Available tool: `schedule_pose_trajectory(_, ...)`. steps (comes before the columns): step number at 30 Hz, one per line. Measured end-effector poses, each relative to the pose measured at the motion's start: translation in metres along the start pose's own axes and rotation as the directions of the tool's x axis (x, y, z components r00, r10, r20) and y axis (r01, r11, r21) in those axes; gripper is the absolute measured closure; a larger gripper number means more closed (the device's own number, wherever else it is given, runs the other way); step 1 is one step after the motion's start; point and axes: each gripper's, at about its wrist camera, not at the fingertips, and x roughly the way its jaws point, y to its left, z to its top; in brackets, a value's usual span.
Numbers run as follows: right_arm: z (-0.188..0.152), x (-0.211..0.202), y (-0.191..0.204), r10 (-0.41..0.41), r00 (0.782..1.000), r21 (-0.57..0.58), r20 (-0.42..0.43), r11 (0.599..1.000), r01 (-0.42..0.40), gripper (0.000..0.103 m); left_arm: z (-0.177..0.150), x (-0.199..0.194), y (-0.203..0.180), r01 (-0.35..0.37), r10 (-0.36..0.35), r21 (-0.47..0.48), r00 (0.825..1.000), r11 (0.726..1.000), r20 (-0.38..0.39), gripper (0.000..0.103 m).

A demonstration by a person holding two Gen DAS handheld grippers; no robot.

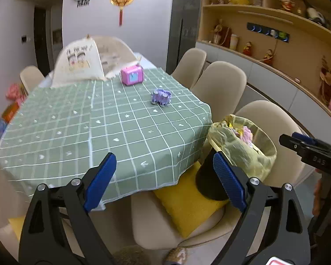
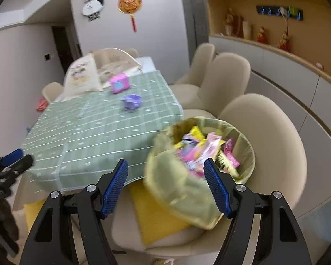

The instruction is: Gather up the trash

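A black bin lined with a yellow-green bag [image 2: 178, 190] stands on a beige chair at the corner of the table. Colourful wrappers [image 2: 200, 150] fill it. My right gripper [image 2: 165, 165] hangs open just in front of the bin's near rim, with nothing between its blue pads. In the left wrist view the same bin [image 1: 238, 152] is at the right. There my left gripper [image 1: 164, 154] is open and empty over the table's near corner. The right gripper [image 1: 291, 138] shows beyond the bin, and the left gripper [image 2: 17, 158] at the right wrist view's left edge.
A green checked cloth [image 1: 77, 121] covers the table. On it stand a pink toy box [image 1: 132, 76], a purple toy car [image 1: 161, 97] and a mesh food cover [image 1: 83, 61]. A yellow cushion [image 1: 183, 203] lies under the bin. Beige chairs [image 1: 220, 81] line the right side, shelves behind.
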Motion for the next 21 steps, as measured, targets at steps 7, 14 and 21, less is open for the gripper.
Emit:
schedule_pose_trajectory(7, -0.05, -0.063, 0.06, 0.018, 1.0, -0.046, 0.014, 0.999, -0.017, 0.035, -0.042, -0.066, 0.001, -0.072, 0.072, 0.002, 0.997, 0.997, 0.016, 0.018)
schedule_pose_trajectory(14, -0.083, -0.101, 0.083, 0.017, 0.999, -0.054, 0.033, 0.998, -0.015, 0.035, -0.071, -0.11, 0.006, -0.094, 0.094, -0.01, 0.995, 0.996, 0.023, 0.018)
schedule_pose_trajectory(21, -0.094, -0.12, 0.099, 0.025, 0.998, -0.061, 0.062, 0.998, -0.021, 0.035, -0.082, -0.132, 0.006, -0.097, 0.097, 0.004, 0.995, 0.995, 0.027, 0.018)
